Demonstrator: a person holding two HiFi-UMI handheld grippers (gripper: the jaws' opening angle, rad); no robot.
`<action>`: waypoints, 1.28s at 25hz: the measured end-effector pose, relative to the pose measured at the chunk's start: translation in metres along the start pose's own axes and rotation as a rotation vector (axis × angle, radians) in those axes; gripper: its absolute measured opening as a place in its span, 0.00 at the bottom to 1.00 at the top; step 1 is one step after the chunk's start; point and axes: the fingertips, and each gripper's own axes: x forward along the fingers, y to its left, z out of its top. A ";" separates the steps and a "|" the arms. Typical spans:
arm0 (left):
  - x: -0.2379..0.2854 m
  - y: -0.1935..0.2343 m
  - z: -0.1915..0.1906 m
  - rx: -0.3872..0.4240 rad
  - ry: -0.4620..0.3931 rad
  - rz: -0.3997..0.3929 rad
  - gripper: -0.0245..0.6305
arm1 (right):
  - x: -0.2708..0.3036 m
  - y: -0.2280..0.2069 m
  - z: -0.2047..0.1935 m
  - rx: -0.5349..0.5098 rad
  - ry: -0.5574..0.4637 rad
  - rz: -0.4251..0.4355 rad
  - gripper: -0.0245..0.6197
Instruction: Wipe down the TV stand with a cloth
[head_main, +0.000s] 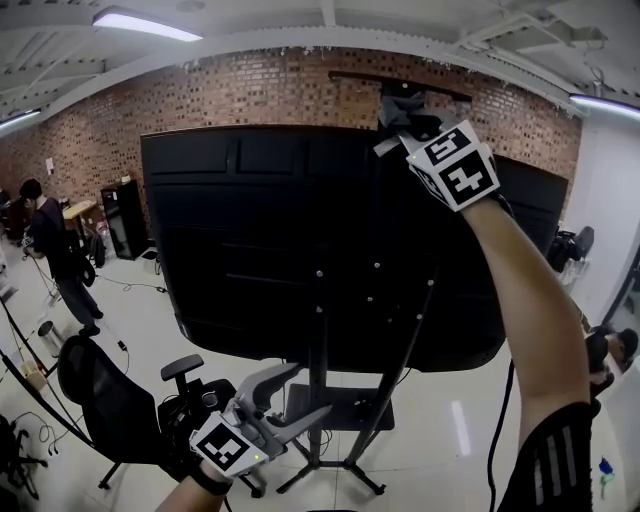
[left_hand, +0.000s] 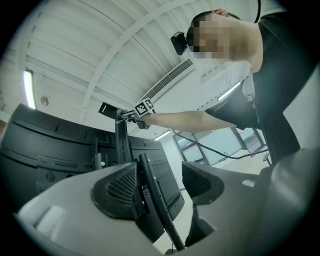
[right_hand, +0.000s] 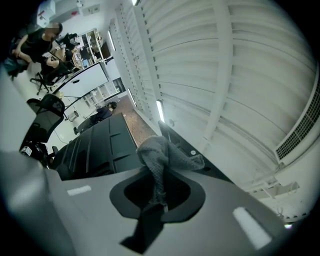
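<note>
My right claw (right_hand: 157, 197) pinches a soft grey knitted cloth (right_hand: 167, 152) at the top of the black metal TV stand (head_main: 320, 390), upper right of the head view. The cloth looks light and limp, so a bunched fold should grip best. My left claw (head_main: 300, 395) hangs spread and holds nothing, lower left.

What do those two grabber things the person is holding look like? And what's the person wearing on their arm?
Both are pale grey plastic claws with two curved jaws and black pads inside. The left gripper and the right gripper each carry a white marker cube printed with black square patterns. The person's right arm has a black sleeve with thin white stripes.
</note>
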 end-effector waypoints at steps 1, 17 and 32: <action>0.000 0.001 -0.002 -0.005 0.002 0.002 0.51 | 0.000 0.007 -0.003 -0.007 0.000 0.007 0.09; -0.007 -0.006 -0.013 -0.057 0.002 0.011 0.51 | -0.022 0.118 -0.074 0.003 0.076 0.140 0.09; -0.016 -0.021 -0.019 -0.096 0.007 0.000 0.51 | -0.037 0.221 -0.144 -0.322 0.274 0.213 0.09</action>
